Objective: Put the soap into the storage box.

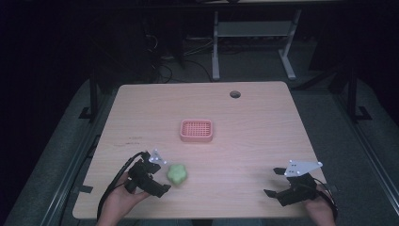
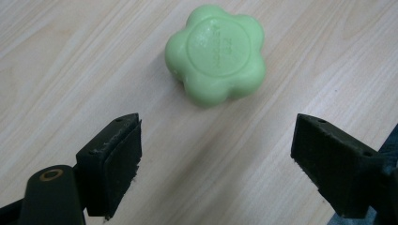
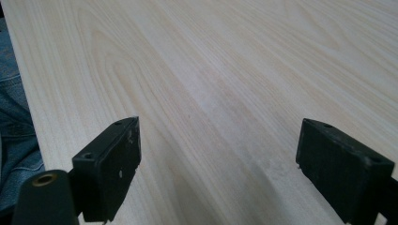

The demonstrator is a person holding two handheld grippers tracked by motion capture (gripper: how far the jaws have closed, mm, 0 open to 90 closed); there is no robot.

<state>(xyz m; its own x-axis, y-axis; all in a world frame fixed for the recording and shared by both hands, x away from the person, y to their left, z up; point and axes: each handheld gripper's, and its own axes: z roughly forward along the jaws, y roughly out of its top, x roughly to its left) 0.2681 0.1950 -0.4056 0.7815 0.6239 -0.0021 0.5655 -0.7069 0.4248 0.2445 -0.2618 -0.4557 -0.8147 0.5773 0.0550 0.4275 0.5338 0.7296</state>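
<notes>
A green flower-shaped soap (image 1: 177, 174) lies flat on the wooden table (image 1: 244, 141) near its front left. My left gripper (image 1: 160, 176) is just left of it, jaws wide open and aimed at it. In the left gripper view the soap (image 2: 216, 54) sits a short way beyond the gripper (image 2: 216, 154), untouched, with raised lettering on its top. A pink slotted soap dish (image 1: 196, 130) stands in the middle of the table, empty. My right gripper (image 1: 275, 181) rests open at the front right, and in its own view the gripper (image 3: 218, 164) has bare wood between the jaws.
A round cable hole (image 1: 235, 94) sits at the table's back edge. Beyond the table, on the dark floor, are white desk legs (image 1: 215, 47) and cables. Blue denim (image 3: 14, 136) shows past the table's front edge.
</notes>
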